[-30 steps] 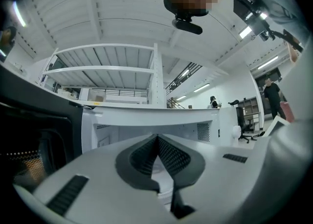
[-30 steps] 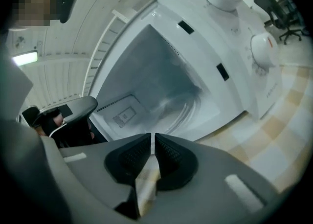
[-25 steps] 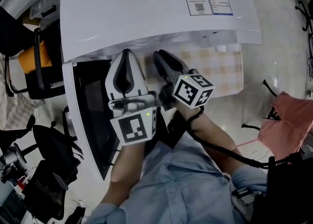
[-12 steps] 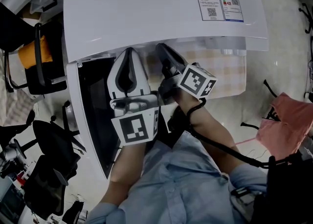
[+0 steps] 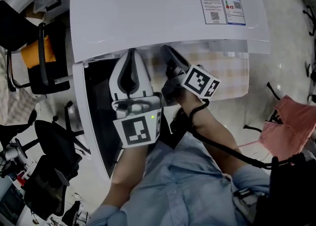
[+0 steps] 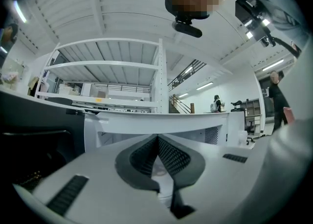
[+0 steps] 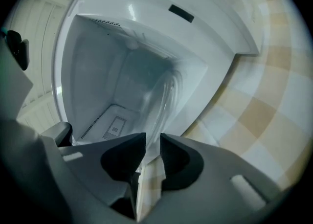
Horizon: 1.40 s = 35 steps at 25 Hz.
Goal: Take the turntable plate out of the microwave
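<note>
A white microwave (image 5: 163,13) stands with its dark-glass door (image 5: 96,116) swung open to the left. The clear glass turntable plate (image 7: 164,96) lies in the cavity and shows only in the right gripper view. My dark right gripper (image 5: 165,50) reaches into the opening, and the plate's near rim runs between its jaws (image 7: 152,140). The pads sit close on the rim, and the jaws have just been opening slightly with the rim still between them. My white left gripper (image 5: 131,52) hangs beside it at the opening, shut (image 6: 157,139) and holding nothing.
A checkered cloth (image 5: 227,74) covers the table under and to the right of the microwave. Black chairs (image 5: 49,151) stand left of the open door. A pink cloth (image 5: 291,126) lies at the right. The person's arms and blue shirt fill the near side.
My right gripper has rolled a little about its own axis at the microwave's opening. The left gripper has stayed where it was.
</note>
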Each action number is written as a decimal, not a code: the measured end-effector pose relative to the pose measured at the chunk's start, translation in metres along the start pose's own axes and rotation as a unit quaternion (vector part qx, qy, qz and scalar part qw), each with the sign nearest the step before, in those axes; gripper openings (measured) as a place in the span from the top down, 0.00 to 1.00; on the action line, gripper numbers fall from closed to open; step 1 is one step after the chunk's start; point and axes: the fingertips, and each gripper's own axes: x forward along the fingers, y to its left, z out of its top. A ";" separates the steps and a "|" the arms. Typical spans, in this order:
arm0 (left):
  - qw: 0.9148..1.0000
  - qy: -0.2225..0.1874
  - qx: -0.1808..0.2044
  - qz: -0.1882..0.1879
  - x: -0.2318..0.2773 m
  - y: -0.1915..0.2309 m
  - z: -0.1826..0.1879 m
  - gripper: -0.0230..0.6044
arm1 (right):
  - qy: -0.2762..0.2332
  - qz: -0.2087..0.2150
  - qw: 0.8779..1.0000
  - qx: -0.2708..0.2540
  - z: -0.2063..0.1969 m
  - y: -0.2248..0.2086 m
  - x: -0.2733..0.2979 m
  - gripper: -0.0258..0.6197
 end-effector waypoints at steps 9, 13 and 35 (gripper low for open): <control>1.000 0.000 0.003 0.002 -0.006 -0.006 -0.004 0.95 | -0.015 0.026 0.999 0.028 0.002 -0.004 -0.012 0.88; 1.000 -0.002 0.004 -0.002 -0.011 -0.012 -0.002 0.95 | -0.013 0.026 0.999 0.033 -0.006 -0.006 -0.024 0.88; 1.000 -0.005 0.005 -0.015 -0.004 -0.018 0.000 0.95 | -0.017 0.073 0.995 0.060 -0.002 -0.006 -0.004 0.70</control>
